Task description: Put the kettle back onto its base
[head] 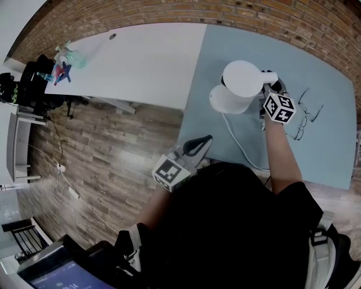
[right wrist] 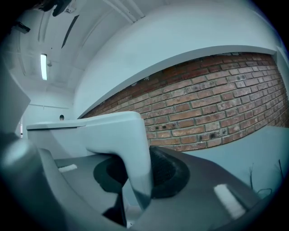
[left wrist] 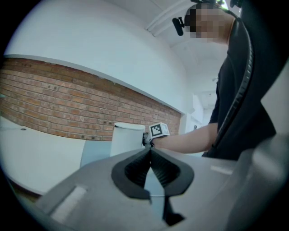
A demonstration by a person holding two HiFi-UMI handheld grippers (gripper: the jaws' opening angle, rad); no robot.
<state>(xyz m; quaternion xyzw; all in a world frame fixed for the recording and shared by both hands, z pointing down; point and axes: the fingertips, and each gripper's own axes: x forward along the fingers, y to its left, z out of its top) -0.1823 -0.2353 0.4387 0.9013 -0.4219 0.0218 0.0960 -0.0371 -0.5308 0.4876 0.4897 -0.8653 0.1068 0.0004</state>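
Observation:
A white kettle (head: 241,80) stands over the blue-grey table (head: 321,152). My right gripper (head: 269,86) is shut on its handle (head: 268,77). In the right gripper view the white handle (right wrist: 135,149) fills the gap between the dark pads (right wrist: 169,173) of the right gripper (right wrist: 135,182). Below the kettle's left side a wider white round part (head: 217,101) shows, with a white cord (head: 240,144) running from it. I cannot tell whether the kettle rests on it. My left gripper (head: 198,145) hangs shut and empty at the table's near left edge. In its own view the left gripper (left wrist: 150,152) points at the kettle (left wrist: 126,137).
A pair of glasses (head: 307,115) lies on the blue-grey table to the right of the kettle. A white table (head: 141,62) adjoins on the left, with small coloured items (head: 65,66) at its far end. A brick wall (head: 271,14) runs behind both tables.

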